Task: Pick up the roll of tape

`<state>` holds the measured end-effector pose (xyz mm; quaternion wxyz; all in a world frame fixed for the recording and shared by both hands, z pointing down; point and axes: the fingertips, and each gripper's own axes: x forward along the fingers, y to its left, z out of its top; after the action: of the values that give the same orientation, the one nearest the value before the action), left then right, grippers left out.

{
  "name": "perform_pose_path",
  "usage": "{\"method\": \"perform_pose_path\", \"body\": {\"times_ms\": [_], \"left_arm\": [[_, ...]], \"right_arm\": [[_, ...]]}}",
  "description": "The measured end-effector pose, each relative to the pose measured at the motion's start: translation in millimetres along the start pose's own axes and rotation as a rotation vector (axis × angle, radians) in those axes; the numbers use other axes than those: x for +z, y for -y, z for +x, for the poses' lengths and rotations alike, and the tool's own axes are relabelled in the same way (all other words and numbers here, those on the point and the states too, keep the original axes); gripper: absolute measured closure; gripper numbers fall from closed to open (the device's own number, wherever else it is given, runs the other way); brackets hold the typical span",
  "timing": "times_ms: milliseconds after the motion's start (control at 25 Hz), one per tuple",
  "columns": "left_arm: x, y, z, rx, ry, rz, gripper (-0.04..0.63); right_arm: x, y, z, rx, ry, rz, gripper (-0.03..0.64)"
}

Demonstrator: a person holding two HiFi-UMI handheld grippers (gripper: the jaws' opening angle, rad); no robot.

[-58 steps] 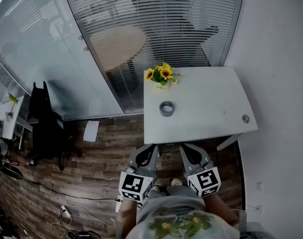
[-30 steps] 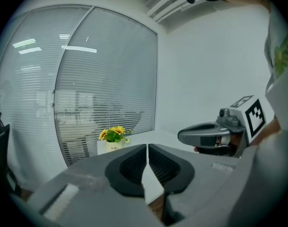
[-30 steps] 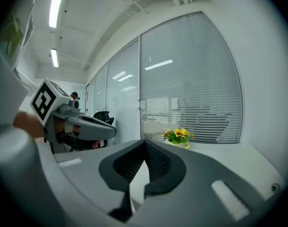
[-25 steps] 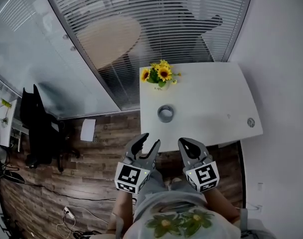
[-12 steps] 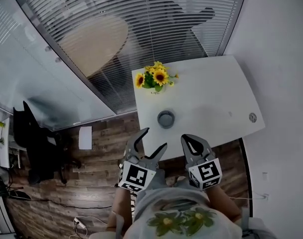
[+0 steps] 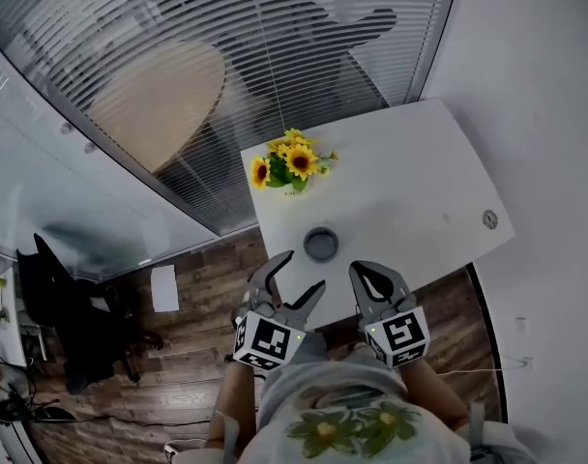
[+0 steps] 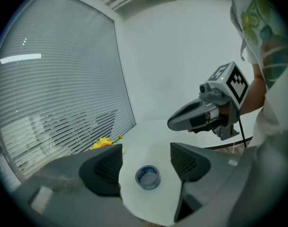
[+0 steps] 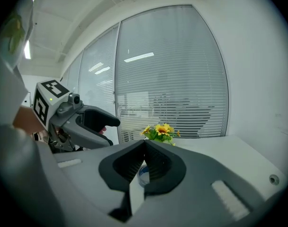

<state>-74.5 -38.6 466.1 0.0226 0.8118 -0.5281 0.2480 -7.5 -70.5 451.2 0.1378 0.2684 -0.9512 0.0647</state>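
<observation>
White table [image 6: 410, 182] runs out from slatted blinds [image 6: 275, 46] in the head view, with wood floor [image 6: 178, 356] below. Tape [image 6: 320, 244] lies flat near the table's near edge, just ahead of the left hand-held gripper [image 6: 302, 271] and ahead-left of the right hand-held gripper [image 6: 368, 275]. Flowers [image 6: 289, 162] stand beyond the tape. Both tools hover short of the table, apart from the roll. The left one's jaws are spread wide and hold nothing.

From the left gripper view, the tape [image 7: 148, 177] is framed in the gap between the spread jaws but lies beyond their tips, untouched. Its blue inner face shows here, which the head view does not give. The right hand-held gripper [image 7: 182, 122] hangs up to the right.

From the right gripper view, that tool's jaws meet tip to tip and are empty. Only a sliver of tape [image 8: 143, 174] shows below them, so this view is poor for aiming. It does confirm the left tool [image 8: 106, 124], off to its left, is gaping.

The step in hand looks like the approach, and the left tool seems the better placed. It should go forward and down with the roll kept centred. Because the roll lies flat, it should tip steeper so that one jaw enters the hole or both straddle the wall. It should close only once the pads are level with the wall, and the right tool should stay clear.
</observation>
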Motion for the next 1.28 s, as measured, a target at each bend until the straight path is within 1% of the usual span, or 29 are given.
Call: {"method": "perform_pose_path", "body": {"times_ms": [360,640,880,1120,1280], "left_arm": [[-23.2,2.3,33.8,-0.144,-0.058,0.096,0.279],[-41.3,3.6,53.0,-0.248,-0.080,0.167,0.279],[-63.7,7.4,66.7,-0.328,-0.126,0.176,0.279],[-81.6,13.3,78.8,-0.404,-0.149,0.182,0.279],[-90.5,17.7,87.5,-0.444,-0.168,0.200,0.280]], "right_arm": [[-10.9,15.6,14.6,-0.096,-0.010,0.054,0.617],[-19.3,22.9,20.7,-0.183,-0.027,0.092,0.615],[-27.6,27.1,22.3,-0.234,-0.047,0.108,0.615],[-35.4,24.0,27.4,-0.254,-0.067,0.119,0.615],[-42.1,24.8,27.6,-0.272,-0.076,0.128,0.615]]}}
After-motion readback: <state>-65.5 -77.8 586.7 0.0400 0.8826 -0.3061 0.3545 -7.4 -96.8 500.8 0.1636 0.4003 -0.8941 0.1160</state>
